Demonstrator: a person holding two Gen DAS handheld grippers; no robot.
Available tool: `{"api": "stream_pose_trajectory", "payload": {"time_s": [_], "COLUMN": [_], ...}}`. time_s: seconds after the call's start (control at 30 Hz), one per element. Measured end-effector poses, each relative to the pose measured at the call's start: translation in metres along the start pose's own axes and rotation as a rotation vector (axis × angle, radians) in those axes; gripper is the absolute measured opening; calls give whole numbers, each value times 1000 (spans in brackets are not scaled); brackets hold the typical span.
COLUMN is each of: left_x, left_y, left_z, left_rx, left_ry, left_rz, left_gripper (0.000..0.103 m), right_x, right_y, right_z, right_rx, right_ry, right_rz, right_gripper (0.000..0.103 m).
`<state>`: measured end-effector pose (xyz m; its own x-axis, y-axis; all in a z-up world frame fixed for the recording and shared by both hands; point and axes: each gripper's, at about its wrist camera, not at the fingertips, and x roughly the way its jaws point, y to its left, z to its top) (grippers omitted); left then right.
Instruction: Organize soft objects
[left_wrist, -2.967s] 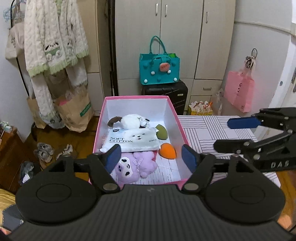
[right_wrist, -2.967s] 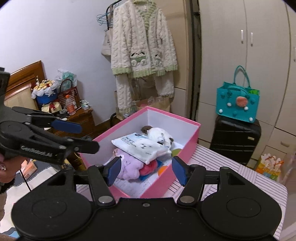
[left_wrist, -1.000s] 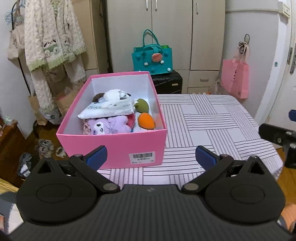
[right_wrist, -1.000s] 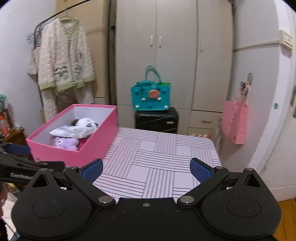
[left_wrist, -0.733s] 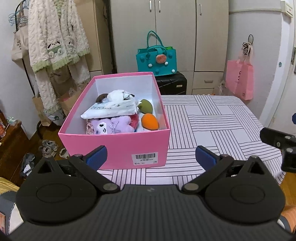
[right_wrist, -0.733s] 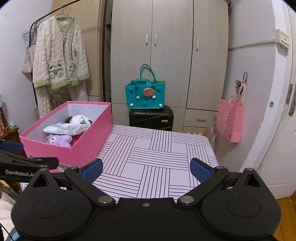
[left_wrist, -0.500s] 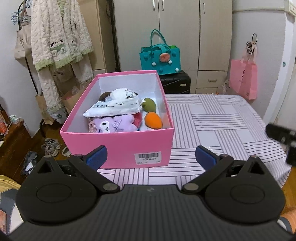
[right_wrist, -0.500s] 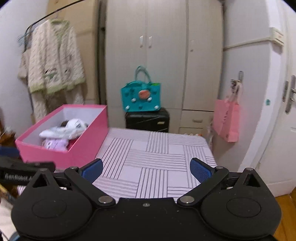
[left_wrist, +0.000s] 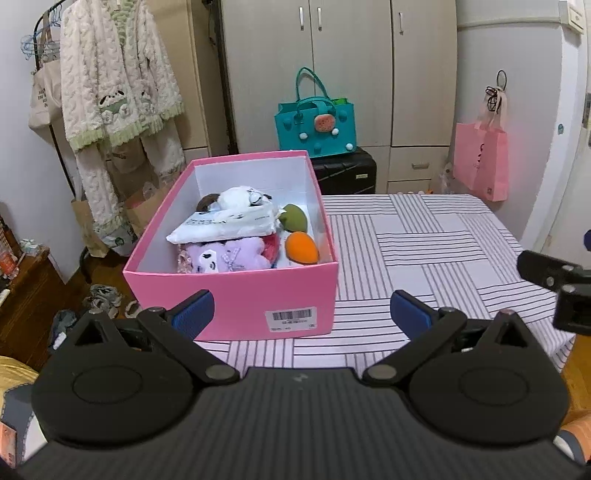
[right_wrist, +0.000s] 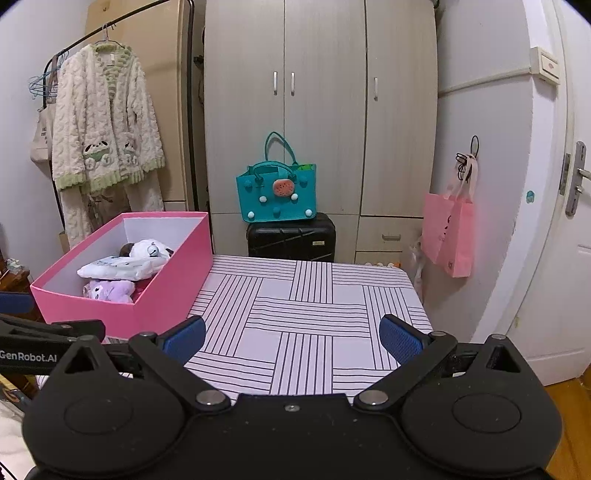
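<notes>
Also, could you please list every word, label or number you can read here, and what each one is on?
"GenRobot.AI": on the left claw's arm.
Barcode sticker on the pink box: digits too small.
White pouch: print blurred.
Tote bag on the rack: lettering unreadable.

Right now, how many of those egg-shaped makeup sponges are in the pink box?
2: a green makeup sponge toward the back and an orange makeup sponge nearer the front, both along the pink box's right wall. Others may hide under the plush toys.

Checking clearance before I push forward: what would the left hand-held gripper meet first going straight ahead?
Probably the near wall of the pink box, just ahead of the open left hand-held gripper; depth is uncertain.
</notes>
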<state>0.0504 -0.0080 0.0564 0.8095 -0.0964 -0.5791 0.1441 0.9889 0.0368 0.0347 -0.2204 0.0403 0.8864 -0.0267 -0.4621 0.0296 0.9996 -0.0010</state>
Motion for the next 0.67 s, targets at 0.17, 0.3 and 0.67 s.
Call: {"api": "stream_pose_trajectory", "payload": {"time_s": [0.17,0.3,0.67], "left_x": [0,0,-3], "left_y": [0,2,5], "left_z": [0,0,1], "left_rx": [4,-1,-11], "left_ry": [12,14,-3], "left_rz": [1,11,48], "left_gripper": [103,103,103], "right_x": [0,1,2], "right_y": [1,0,-2], "right_z": [-1,-1,-2], "right_rx": [-12,-12,-10], "right_ry": [9,11,12], "right_rz": [-14,-17,-19], "right_gripper": [102,102,102]}}
